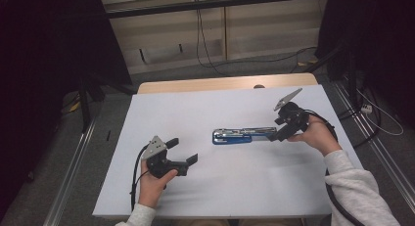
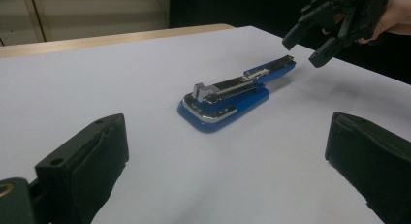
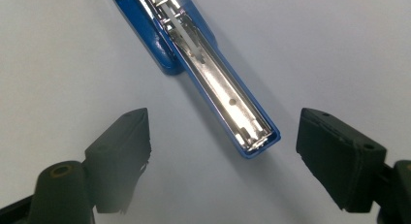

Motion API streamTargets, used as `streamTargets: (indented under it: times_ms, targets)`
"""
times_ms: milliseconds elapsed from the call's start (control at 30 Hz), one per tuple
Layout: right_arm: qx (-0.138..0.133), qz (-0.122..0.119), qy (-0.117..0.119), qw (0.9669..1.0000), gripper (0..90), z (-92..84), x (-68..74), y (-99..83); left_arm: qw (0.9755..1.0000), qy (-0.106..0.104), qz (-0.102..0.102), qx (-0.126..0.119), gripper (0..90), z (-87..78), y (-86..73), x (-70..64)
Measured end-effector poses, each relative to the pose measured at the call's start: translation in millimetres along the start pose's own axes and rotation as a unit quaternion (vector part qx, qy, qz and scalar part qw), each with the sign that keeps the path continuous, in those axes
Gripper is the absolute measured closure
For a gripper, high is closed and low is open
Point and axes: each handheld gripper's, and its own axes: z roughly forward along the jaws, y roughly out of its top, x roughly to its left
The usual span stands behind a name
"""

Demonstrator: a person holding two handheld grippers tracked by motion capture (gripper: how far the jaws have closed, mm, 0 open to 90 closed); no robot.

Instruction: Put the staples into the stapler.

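Nearest the high camera, along the near edge of the white worktop (image 1: 161, 108), the person's left hand (image 1: 152, 184) holds the left tongs (image 1: 182, 150) just above the surface, jaws spread wide and holding nothing. They point toward the middle of the worktop, and the left gripper view looks between the two black pads (image 2: 92, 161) straight at the blue stapler (image 2: 228, 95). That reads as a waiting pose: aimed at the stapler but well apart from it, ready to steady the base if needed.

The stapler (image 1: 240, 135) lies around the middle of the worktop, a little toward the right edge, with its long axis running left to right. It is swung open, so the metal staple channel (image 3: 218, 83) faces up and juts out beyond the blue base toward the right edge. Lying flat like this, it leaves the free end of the arm clear to be gripped from either side.

At that free end are the right tongs (image 1: 276, 133), held by the right hand (image 1: 318, 135) and tilted down toward the surface. Their jaws are also apart; in the right gripper view the tip of the arm (image 3: 259, 136) sits between them, touched by neither. The placement suggests a pinch across the arm's narrow width is meant, probably to lift or fold it back.
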Motion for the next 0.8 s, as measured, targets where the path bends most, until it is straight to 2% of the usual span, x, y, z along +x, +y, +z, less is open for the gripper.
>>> streamTargets:
  times_ms: [433, 500, 700, 800]
  targets:
    - [-0.012, 0.015, -0.014, 0.9997, 20.7, -8.1, -1.9, -14.3, 0.9996, 0.014, -0.015, 0.021, 3.6, 19.0, 6.5, 3.5]
    - [-0.011, 0.017, -0.018, 0.9996, 20.9, -8.0, -1.5, -15.9, 0.9994, 0.015, -0.016, 0.025, 7.0, 22.1, 6.6, 4.1]
    - [-0.018, 0.021, -0.021, 0.9994, 21.1, -10.3, -1.3, -21.7, 0.9985, 0.024, 0.003, 0.050, 21.9, 35.2, 8.1, 3.6]
    - [-0.019, 0.024, -0.023, 0.9993, 21.2, -10.6, -0.3, -25.5, 0.9981, 0.026, -0.003, 0.055, 26.7, 42.4, 8.2, 4.1]
